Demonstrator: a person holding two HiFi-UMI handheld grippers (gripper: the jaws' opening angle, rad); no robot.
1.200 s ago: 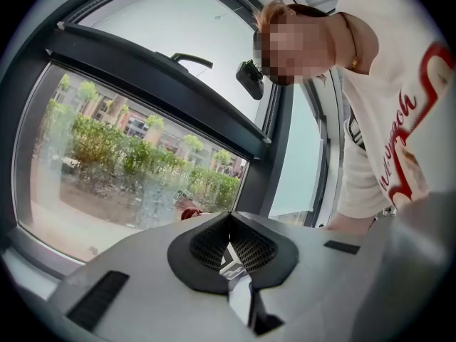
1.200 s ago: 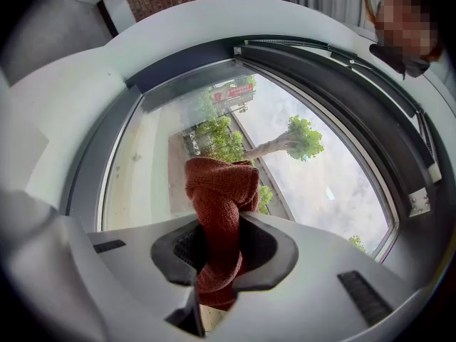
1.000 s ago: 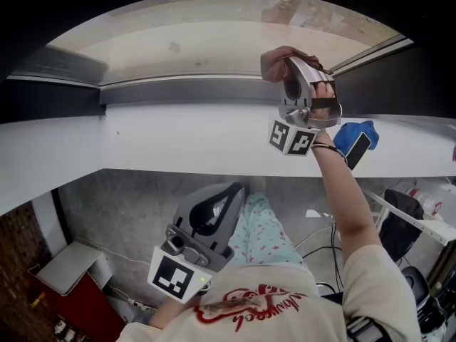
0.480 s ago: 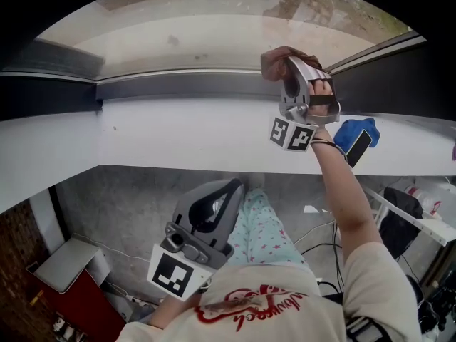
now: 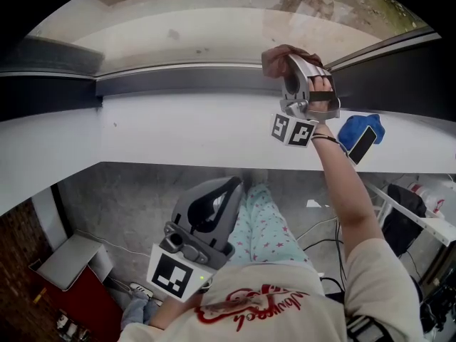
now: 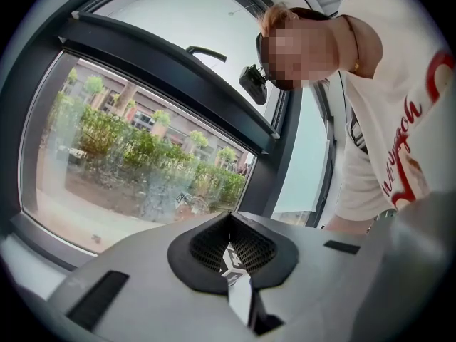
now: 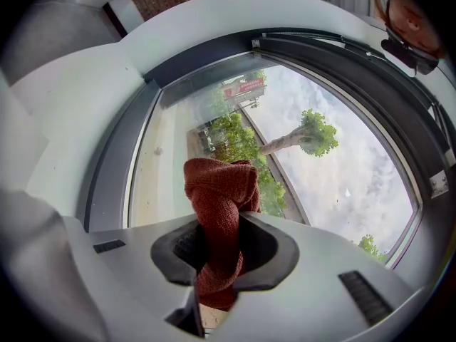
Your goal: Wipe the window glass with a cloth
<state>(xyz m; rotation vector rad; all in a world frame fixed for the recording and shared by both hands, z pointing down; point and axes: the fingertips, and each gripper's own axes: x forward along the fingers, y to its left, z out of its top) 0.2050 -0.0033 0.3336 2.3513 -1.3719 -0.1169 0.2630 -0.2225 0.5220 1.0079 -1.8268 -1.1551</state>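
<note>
In the upper right of the head view, the right gripper [image 5: 291,68] was held up at the lower edge of the window glass [image 5: 206,27], with the reddish-brown cloth [image 5: 276,55] bunched at its tip, at or very near the pane. In the lower centre, the left gripper [image 5: 214,209] was kept low, well apart from the window, below the white sill [image 5: 178,137]. Specks were seen on the glass at upper left.

In the left gripper view, the jaws were found pressed together with nothing held between them; smears and spots showed on the glass [image 6: 121,162] at centre left.

In the right gripper view, the jaws were clamped on the cloth [image 7: 217,205], whose twisted end rose above them toward the glass [image 7: 306,155].

The wiping was judged to be barely under way: the cloth had been gripped and raised, while most of the pane was left to be wiped.
</note>
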